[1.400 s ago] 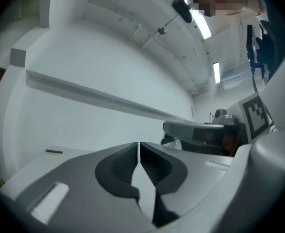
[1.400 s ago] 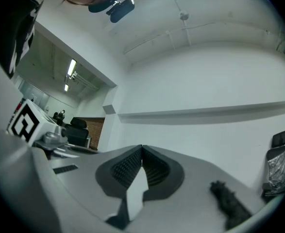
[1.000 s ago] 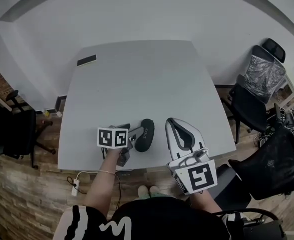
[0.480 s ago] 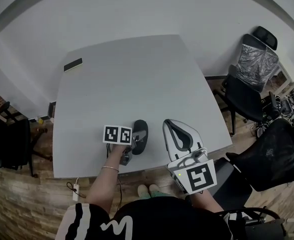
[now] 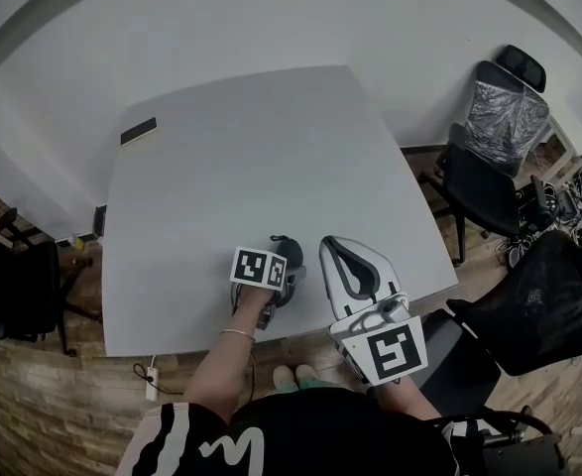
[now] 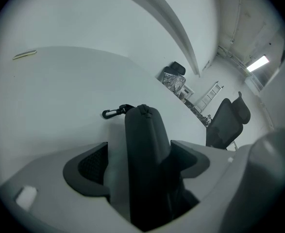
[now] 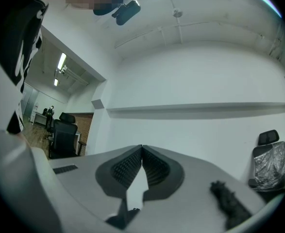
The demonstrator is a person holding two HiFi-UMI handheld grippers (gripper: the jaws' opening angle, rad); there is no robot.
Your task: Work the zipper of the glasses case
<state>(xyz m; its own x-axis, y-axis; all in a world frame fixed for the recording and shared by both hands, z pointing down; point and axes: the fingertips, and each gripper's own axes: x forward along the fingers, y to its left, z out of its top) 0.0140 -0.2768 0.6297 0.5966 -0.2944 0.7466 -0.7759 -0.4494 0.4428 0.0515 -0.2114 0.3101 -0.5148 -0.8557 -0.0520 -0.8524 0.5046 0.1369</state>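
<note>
The dark glasses case (image 6: 147,164) stands on edge on the white table (image 5: 271,157), its zipper pull (image 6: 143,108) at the far end beside a small black clip (image 6: 114,112). My left gripper (image 6: 140,144) straddles the case and its jaws are opening. A clear gap shows between the left pad (image 6: 91,164) and the case, which rests close against the right jaw. In the head view the case (image 5: 292,256) peeks out past the left gripper (image 5: 283,271). My right gripper (image 7: 142,147) is shut on nothing, to the right of the case (image 7: 232,205), over the table's near edge.
A flat dark object (image 5: 139,132) lies at the table's far left corner. Black office chairs (image 5: 489,181) stand to the right of the table. A power strip (image 5: 150,373) lies on the wooden floor below the near edge.
My left gripper has moved right, from beside the glasses case to right over it. The right gripper has stayed in place.
</note>
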